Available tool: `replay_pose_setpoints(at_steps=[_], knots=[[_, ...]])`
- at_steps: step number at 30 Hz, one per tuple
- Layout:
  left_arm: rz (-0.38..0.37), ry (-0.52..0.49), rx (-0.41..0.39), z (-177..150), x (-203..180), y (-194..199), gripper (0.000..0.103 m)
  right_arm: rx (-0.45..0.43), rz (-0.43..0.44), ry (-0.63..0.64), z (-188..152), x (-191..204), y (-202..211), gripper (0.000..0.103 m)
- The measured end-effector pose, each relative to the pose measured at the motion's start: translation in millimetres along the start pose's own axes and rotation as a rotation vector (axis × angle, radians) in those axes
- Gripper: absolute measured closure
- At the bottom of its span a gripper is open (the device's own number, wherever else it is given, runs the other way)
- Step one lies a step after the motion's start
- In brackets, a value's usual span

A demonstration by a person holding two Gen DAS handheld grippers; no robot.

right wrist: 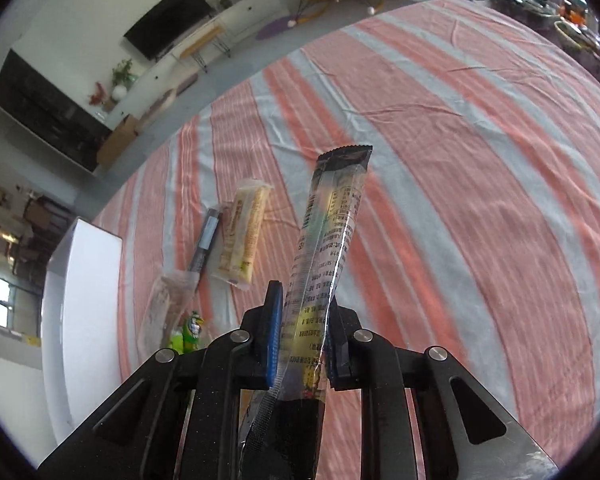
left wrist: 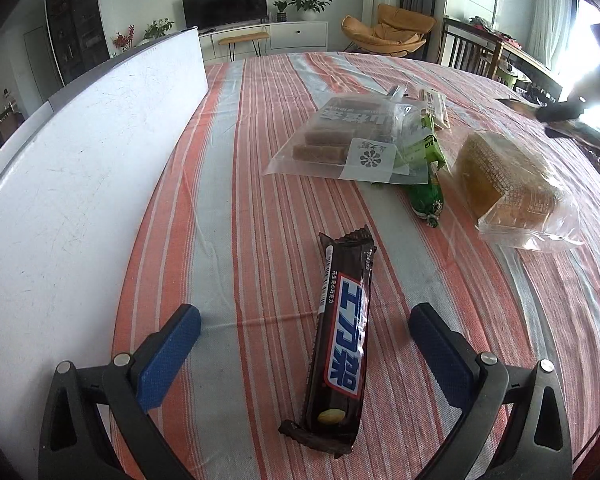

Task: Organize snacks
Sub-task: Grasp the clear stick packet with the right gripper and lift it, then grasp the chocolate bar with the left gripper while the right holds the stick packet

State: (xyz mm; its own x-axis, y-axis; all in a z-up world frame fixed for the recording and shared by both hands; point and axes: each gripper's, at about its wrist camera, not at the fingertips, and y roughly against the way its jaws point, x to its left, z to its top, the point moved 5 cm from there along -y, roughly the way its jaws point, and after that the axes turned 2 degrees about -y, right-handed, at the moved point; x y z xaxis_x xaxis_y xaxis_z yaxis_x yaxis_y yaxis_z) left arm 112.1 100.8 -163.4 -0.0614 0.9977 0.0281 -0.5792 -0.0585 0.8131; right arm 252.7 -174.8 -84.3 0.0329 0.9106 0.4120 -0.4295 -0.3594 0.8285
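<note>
Inspecting the bench under its orange-and-grey striped cloth (left wrist: 260, 128), with snacks lying loose towards its far side.

Noting a large white rectangular box (left wrist: 80, 168) standing along the left edge of the bench; judging it the likely place for sorted items, though seeing nothing of its inside.

Recording a clear flat plastic bag of brown bars (left wrist: 340, 140) lying partly over a green foil packet (left wrist: 424, 184), with a clear-bagged yellow sponge cake (left wrist: 508, 184) just beside them. Not yet sorted, any of these.

Finding a long dark-brown chocolate bar wrapper (left wrist: 340, 340) lying flat between the spread fingers of the left tool (left wrist: 306, 320). Released and wide, touching nothing, hovering above the bar.

Finding the right tool (right wrist: 304, 320) clenched on a long clear stick packet with a dark crimped top (right wrist: 328, 248). Gripping near the lower end, with most of the length standing free and leaning above the cloth. Seeing blur across this view, suggesting transport under way.

Noting a pale-yellow wafer packet (right wrist: 244, 236) and a slim dark stick packet (right wrist: 208, 240) lying side by side on the cloth beyond.

Judging the step in hand as carrying the stick packet to the box. Recommending:
- moving slowly, guarding against the long free end whipping or pivoting in the pads;
- clearing the box wall before lowering;
- laying it lengthwise before releasing;
- holding the left tool off until the right is clear.
</note>
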Motion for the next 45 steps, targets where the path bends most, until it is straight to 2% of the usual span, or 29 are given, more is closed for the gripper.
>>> replay_pose_setpoints(at_steps=[3, 5, 7, 8, 9, 10, 11, 12, 16, 20, 45], knots=[[0.000, 0.000, 0.000, 0.0, 0.1, -0.2, 0.000, 0.023, -0.033, 0.027, -38.1, -26.9, 10.9, 0.085], [0.000, 0.000, 0.000, -0.1, 0.2, -0.2, 0.000, 0.037, -0.020, 0.037, -72.9, -37.5, 10.2, 0.084], [0.000, 0.000, 0.000, -0.1, 0.2, -0.3, 0.000, 0.021, -0.010, 0.074, -105.1, -39.2, 10.7, 0.084], [0.000, 0.000, 0.000, -0.1, 0.3, -0.3, 0.000, 0.013, -0.031, 0.097, -117.2, -38.1, 9.4, 0.080], [0.000, 0.000, 0.000, -0.1, 0.2, -0.3, 0.000, -0.046, -0.053, 0.126, -124.5, -35.8, 13.3, 0.081], [-0.001, 0.000, -0.001, -0.2, 0.2, -0.4, 0.000, -0.081, -0.087, 0.154, -130.0, -32.4, 15.0, 0.059], [-0.001, 0.000, -0.001, -0.2, 0.3, -0.3, 0.000, -0.109, -0.111, 0.182, -133.8, -28.1, 15.2, 0.030], [-0.001, 0.000, -0.001, -0.1, 0.2, -0.3, 0.000, -0.124, -0.146, 0.202, -140.1, -26.9, 13.5, 0.021], [-0.001, 0.000, -0.001, -0.2, 0.2, -0.3, 0.000, -0.149, -0.296, 0.314, -146.7, -18.3, 6.3, 0.021], [0.000, 0.001, -0.001, -0.9, -0.2, 0.6, 0.000, -0.155, -0.283, 0.278, -143.7, -27.9, 8.1, 0.016], [-0.001, 0.001, -0.002, -0.5, -0.1, 0.0, 0.000, -0.166, -0.293, 0.279, -151.8, -24.0, 8.1, 0.015]])
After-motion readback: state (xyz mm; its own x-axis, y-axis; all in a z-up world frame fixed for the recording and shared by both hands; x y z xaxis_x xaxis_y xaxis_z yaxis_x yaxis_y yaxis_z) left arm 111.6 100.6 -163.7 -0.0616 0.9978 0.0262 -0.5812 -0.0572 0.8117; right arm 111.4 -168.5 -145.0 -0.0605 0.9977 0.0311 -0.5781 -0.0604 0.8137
